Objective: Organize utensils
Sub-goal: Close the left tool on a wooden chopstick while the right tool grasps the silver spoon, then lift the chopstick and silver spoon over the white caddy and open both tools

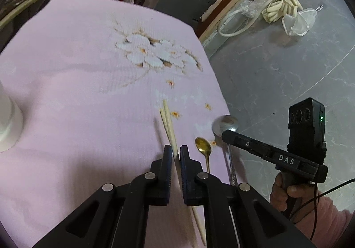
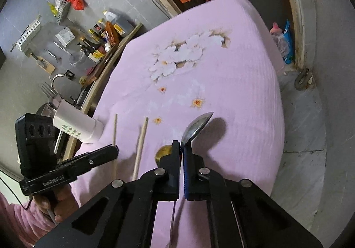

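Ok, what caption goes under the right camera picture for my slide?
Right gripper shut on a shiny silver metal spoon above the pink flowered tablecloth, beside the left gripper at a wooden chopstick.

A: The pink woven cloth with a printed white flower [image 1: 88, 84] looks matt and finely ribbed; on it the two pale wooden chopsticks [image 1: 168, 124] are bare, dull and unlacquered.

B: Beside them on that cloth, the small gold-coloured metal spoon [image 1: 202, 145] is polished and glossy; the large silver steel spoon [image 2: 196, 126] shines like a mirror.

A: The white plastic slotted utensil holder [image 2: 76, 125], at the cloth's edge, is smooth with a faint sheen.

B: Both black plastic grippers, left [image 1: 176, 152] and right [image 2: 181, 148], look matt; their inner pads [image 2: 186, 172] are blue and ridged; their pivot pins are bright metal.
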The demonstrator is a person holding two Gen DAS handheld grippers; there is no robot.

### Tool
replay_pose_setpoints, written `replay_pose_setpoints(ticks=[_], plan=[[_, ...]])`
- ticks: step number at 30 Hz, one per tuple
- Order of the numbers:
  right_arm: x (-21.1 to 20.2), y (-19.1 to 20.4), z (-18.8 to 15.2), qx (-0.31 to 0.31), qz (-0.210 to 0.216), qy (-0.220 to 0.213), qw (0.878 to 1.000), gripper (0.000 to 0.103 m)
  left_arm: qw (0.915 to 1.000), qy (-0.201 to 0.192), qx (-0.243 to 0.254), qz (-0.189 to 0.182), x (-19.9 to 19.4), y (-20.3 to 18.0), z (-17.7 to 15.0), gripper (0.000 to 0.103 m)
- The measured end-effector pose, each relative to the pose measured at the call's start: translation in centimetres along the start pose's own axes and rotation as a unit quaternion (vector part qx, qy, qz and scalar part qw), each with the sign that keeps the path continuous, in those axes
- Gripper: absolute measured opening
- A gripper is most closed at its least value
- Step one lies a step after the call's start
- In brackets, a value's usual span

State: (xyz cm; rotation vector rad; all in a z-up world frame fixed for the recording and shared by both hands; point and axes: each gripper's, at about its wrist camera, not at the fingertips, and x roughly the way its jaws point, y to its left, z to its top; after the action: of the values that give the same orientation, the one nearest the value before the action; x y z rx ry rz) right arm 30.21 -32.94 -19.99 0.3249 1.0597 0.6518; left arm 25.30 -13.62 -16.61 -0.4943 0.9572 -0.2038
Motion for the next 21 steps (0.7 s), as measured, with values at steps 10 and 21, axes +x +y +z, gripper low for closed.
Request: replay_pose_setpoints(ticks=[10,21], plan=[[-4.2,4.8,0.6,-0.02,0.027,-0.082,0.996,0.003,0.996,-0.083,0.006,0.031,-7.0,0.1,1.8,0.005],[-5.6,18.6,4.7,-0.084,0.117,-0.225,0.964,0.003,0.9738,-0.216,-0.015,0.069,-20.2,4.6,6.0,0.005]])
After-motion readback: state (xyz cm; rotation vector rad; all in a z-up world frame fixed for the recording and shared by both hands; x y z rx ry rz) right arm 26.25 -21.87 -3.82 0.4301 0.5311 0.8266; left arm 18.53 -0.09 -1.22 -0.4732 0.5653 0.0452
